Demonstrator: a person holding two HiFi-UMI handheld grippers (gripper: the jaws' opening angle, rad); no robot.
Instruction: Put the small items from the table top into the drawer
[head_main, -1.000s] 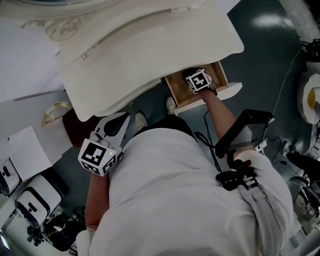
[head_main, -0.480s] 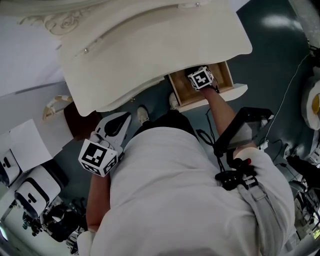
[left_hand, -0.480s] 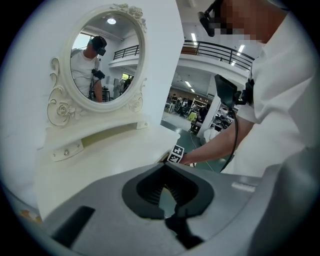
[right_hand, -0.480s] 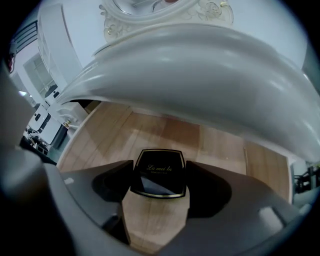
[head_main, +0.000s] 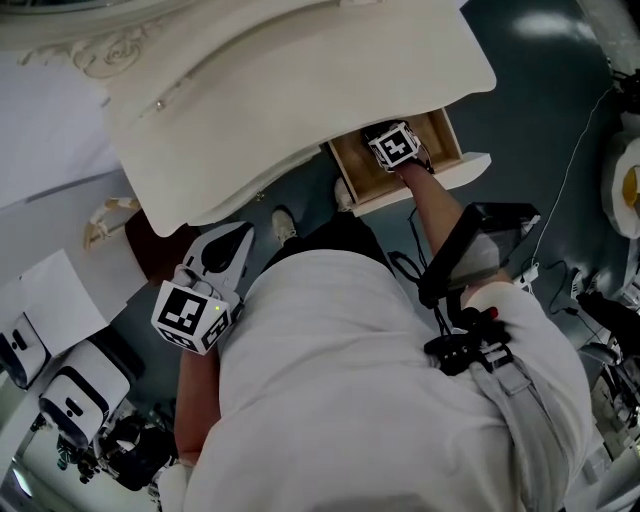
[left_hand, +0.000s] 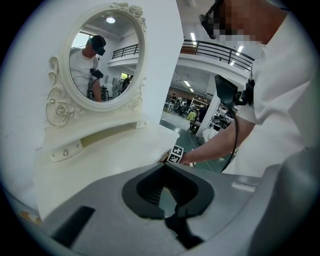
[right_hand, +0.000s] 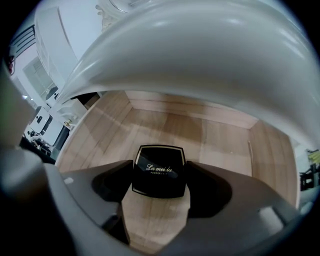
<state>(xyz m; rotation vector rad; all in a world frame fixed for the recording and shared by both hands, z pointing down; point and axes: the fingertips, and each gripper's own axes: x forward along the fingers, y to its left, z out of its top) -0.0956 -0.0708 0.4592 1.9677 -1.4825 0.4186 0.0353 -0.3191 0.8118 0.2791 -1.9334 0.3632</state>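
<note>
A black square compact (right_hand: 159, 167) with white lettering hangs just above the wooden floor of the open drawer (right_hand: 215, 135). My right gripper (right_hand: 159, 174) is shut on it, one jaw against each side. In the head view the right gripper (head_main: 390, 143) reaches into the drawer (head_main: 443, 140) below the edge of the white dressing table top (head_main: 300, 90). My left gripper (head_main: 225, 250) is held low beside the person's body, off the table's front left. Its jaws are together with nothing between them (left_hand: 167, 192). I see no other small items on the table top (left_hand: 100, 165).
An oval mirror (left_hand: 102, 57) in a carved white frame stands at the back of the table. The drawer's white front (head_main: 430, 180) juts out toward the person. White machines (head_main: 70, 400) and paper (head_main: 40, 300) lie on the floor at the left, cables (head_main: 560, 270) at the right.
The right gripper has gone a little deeper into the drawer with the compact. The left gripper has hardly moved.
</note>
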